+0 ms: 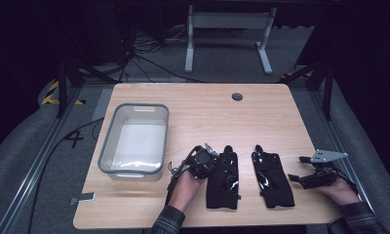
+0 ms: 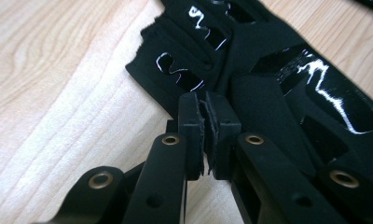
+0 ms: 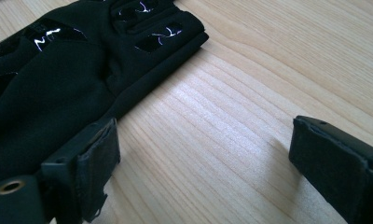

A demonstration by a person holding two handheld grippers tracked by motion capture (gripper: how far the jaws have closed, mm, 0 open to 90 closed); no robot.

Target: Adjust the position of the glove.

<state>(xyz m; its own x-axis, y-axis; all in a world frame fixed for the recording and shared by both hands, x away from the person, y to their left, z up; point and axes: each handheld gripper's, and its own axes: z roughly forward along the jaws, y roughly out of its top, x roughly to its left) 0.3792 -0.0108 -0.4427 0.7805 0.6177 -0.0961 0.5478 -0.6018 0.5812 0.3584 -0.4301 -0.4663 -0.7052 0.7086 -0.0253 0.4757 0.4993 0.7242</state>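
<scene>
- Left gripper [image 1: 203, 163] sits at the left glove's [image 1: 223, 178] upper left edge, held in the person's left hand [image 1: 183, 187].
- Its own view shows the two jaws pressed together at the glove's [image 2: 278, 93] edge; whether any fabric is caught between the pads [image 2: 192, 126] is hard to tell, as the seam is dark and close.
- Right gripper [image 1: 300, 178] rests low at the table's [image 1: 198, 105] right side, held in the right hand [image 1: 339, 190], with a grey plate [image 1: 327, 156] on top.
- Its jaws stand wide apart in the right gripper view, bare wood between them; the left pad [image 3: 98, 163] lies just beside the right glove's [image 3: 49, 93] edge, and contact is unclear.
- Both gloves are black with glossy patches, lying flat and side by side near the table's front edge, fingers pointing away from the person.
- Right glove [image 1: 272, 178] lies between the left glove and the right gripper, apart from the left glove by a narrow strip of wood.
- Grey bin [image 1: 105, 146] stands on the left half of the table, near the left gripper, its inside pale.
- Round hole [image 1: 237, 96] shows near the table's far edge.
- Plaid sleeves [image 1: 168, 222] come in from the bottom.
</scene>
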